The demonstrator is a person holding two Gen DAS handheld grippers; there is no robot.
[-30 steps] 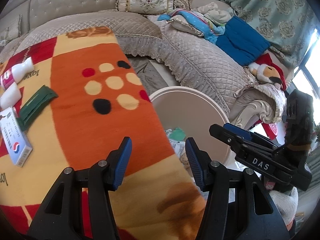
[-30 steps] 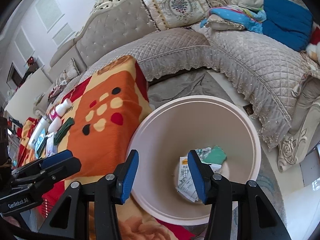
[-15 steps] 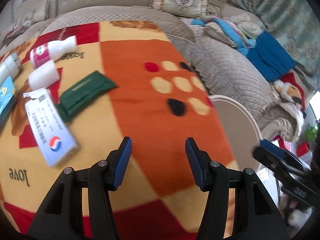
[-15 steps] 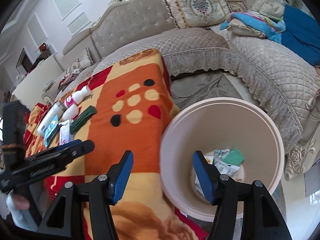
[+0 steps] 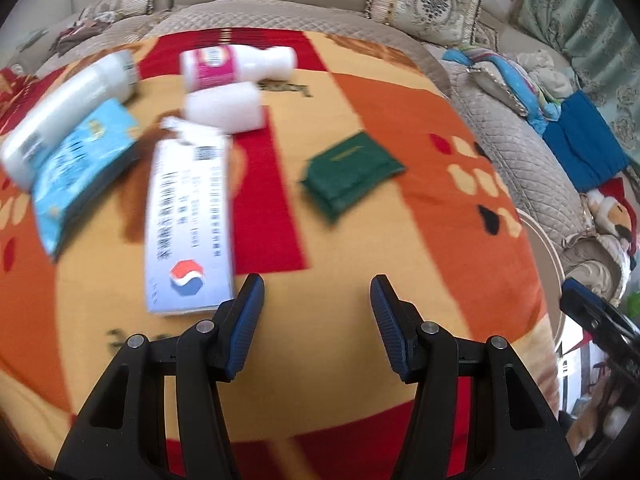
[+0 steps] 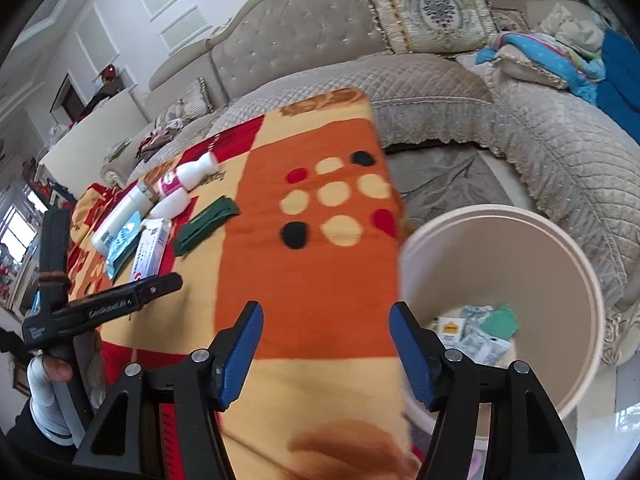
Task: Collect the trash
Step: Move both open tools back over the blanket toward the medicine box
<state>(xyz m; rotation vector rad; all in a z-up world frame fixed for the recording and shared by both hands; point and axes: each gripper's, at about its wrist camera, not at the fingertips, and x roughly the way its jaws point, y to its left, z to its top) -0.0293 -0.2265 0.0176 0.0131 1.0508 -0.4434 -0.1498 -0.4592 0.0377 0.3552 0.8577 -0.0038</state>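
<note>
My left gripper (image 5: 316, 300) is open and empty above the orange and red blanket (image 5: 400, 240). Ahead of it lie a white medicine box (image 5: 188, 224), a dark green packet (image 5: 352, 168), a blue packet (image 5: 80, 164), two small white bottles (image 5: 236, 66) and a long white bottle (image 5: 68, 108). My right gripper (image 6: 326, 332) is open and empty over the blanket's edge, beside the beige bin (image 6: 560, 248) that holds several wrappers (image 6: 480, 332). The same items (image 6: 152, 248) show far left in the right wrist view, behind the left gripper (image 6: 160, 280).
A quilted beige sofa (image 6: 520, 128) wraps around the back and right, with cushions and a blue cloth pile (image 5: 580, 148). A stuffed toy (image 5: 612, 212) sits on the sofa arm. The bin's rim (image 5: 556, 256) shows at the blanket's right edge.
My left gripper has swung left, away from the bin, and moved closer to the items on the blanket. My right gripper has shifted left, from over the bin to over the blanket's edge.
</note>
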